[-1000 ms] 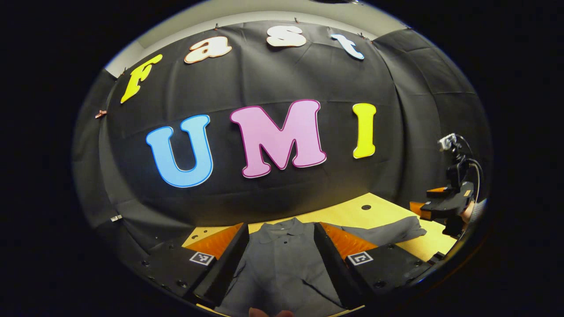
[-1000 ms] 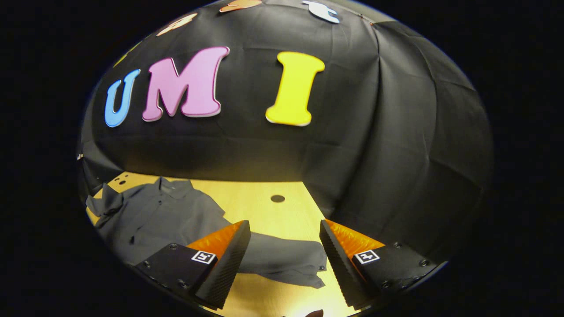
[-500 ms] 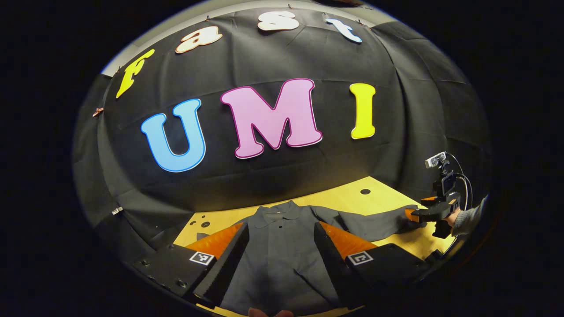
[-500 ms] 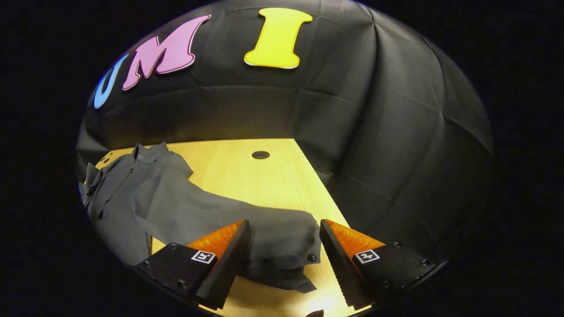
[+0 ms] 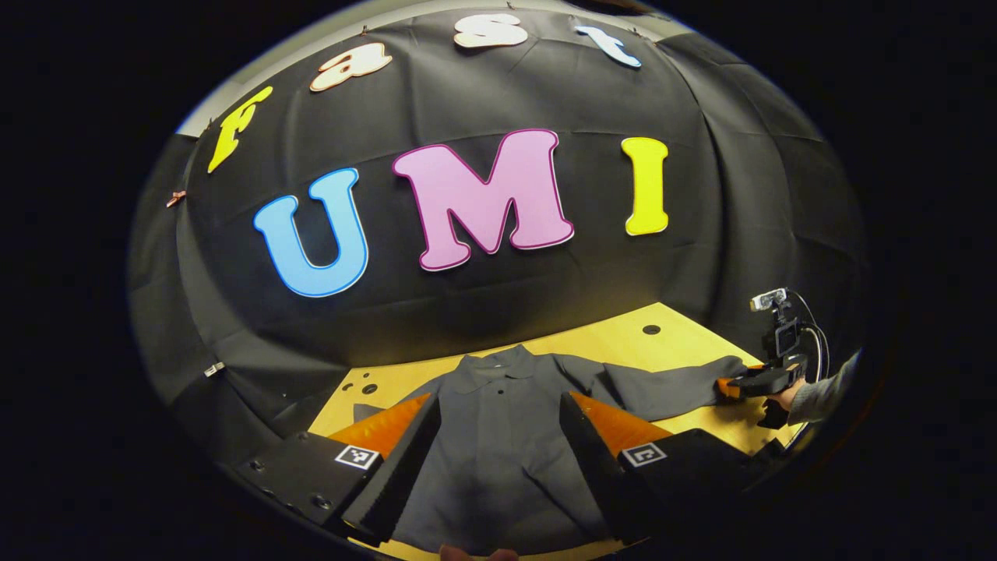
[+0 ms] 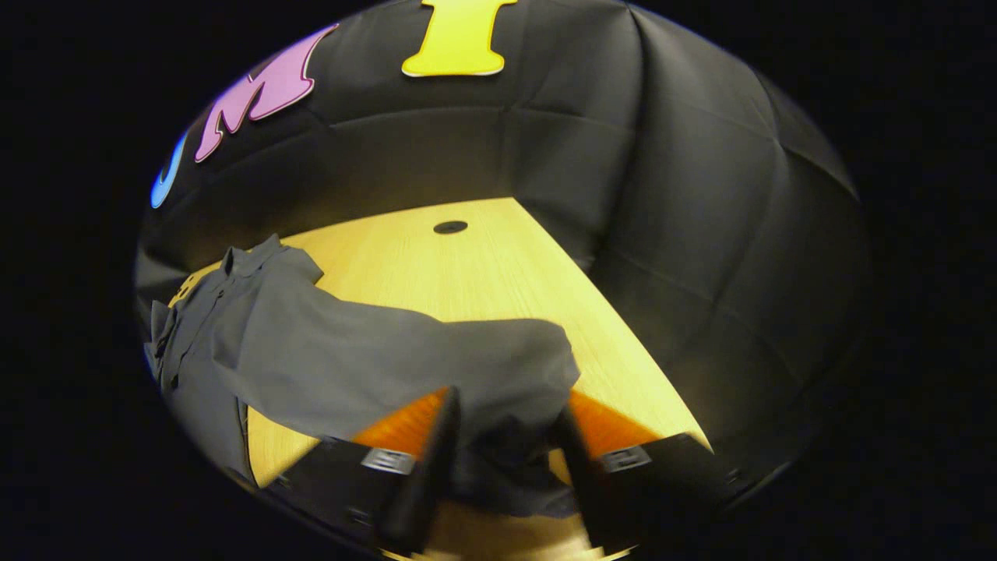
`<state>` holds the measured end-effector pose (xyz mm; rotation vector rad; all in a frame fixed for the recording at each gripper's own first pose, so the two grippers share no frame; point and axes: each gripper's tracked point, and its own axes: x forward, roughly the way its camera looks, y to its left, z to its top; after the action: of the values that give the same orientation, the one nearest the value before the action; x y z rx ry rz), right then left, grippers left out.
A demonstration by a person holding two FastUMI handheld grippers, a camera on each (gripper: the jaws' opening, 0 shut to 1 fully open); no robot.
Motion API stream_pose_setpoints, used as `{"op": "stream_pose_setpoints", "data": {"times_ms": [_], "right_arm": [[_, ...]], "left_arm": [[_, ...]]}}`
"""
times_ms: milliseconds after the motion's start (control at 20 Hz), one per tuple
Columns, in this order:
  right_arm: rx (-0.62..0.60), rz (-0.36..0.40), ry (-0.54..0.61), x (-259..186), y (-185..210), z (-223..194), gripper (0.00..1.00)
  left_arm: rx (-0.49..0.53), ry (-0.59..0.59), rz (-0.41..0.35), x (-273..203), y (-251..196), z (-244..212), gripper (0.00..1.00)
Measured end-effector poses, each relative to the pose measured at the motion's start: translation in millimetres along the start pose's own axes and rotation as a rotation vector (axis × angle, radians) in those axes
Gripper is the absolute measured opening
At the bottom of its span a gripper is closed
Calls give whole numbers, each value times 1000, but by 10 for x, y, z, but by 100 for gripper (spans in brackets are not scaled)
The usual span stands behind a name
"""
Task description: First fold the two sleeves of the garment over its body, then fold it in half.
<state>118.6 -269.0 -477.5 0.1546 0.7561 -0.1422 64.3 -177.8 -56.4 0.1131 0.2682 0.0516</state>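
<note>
- The scene sits in a booth hung with black cloth, and a pale wooden bench [image 5: 623, 343] with round holes in its top carries the work.
- Nearest in the left gripper view, the left claw [image 5: 498, 460] hangs above the lower body of the garment with its jaws spread wide and nothing between them.
- A dark grey long-sleeved shirt [image 5: 498, 421] lies flat on the bench, front up, a row of buttons running up the middle.
- Its long axis runs from the hem at the near edge to the collar [image 5: 492, 365], which points toward the back wall.
- The right sleeve [image 6: 374, 358] stretches out sideways from the shoulder, across the body's axis, its cuff toward the bench's right edge.
- In the right gripper view, the right claw [image 6: 502, 460] is down at that cuff, jaws open on either side of the bunched cloth; the picture is blurred here, so I cannot say the fingers press on it.
- The left gripper view shows the same claw low at the sleeve end, held by a hand in a grey sleeve [image 5: 818, 386].
- Judged step: the first sleeve fold, at the point of taking the cuff.
- The next move calls for pinching the cuff firmly, lifting it just clear, and carrying it across toward the button line so the sleeve lies over the body.
- Part of the left sleeve [image 5: 366, 411] peeks out beyond the left claw's finger, apparently not yet folded.
</note>
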Motion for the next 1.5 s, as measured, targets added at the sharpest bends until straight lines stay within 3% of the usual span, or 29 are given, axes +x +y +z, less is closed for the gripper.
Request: {"op": "stream_pose_setpoints", "data": {"times_ms": [100,150,400,900,1200,1500], "right_arm": [[-39,-35,-3,-38,14,40,10],[-45,-41,5,-5,10,25,8],[-16,-72,-43,-267,-1,229,7],[-30,-169,-153,-1328,138,368,7],[-41,-155,-230,-1840,661,550,7],[-55,-103,-291,-2079,1447,845,7]], "left_arm": [[-9,-2,6,-50,72,-33,97],[-12,-5,10,-77,117,-58,97],[-8,-31,7,-249,405,-93,97],[-12,-85,-101,-374,925,-212,97],[-32,-115,-126,-414,1295,-288,97],[-64,-136,-107,-432,1764,-391,97]]}}
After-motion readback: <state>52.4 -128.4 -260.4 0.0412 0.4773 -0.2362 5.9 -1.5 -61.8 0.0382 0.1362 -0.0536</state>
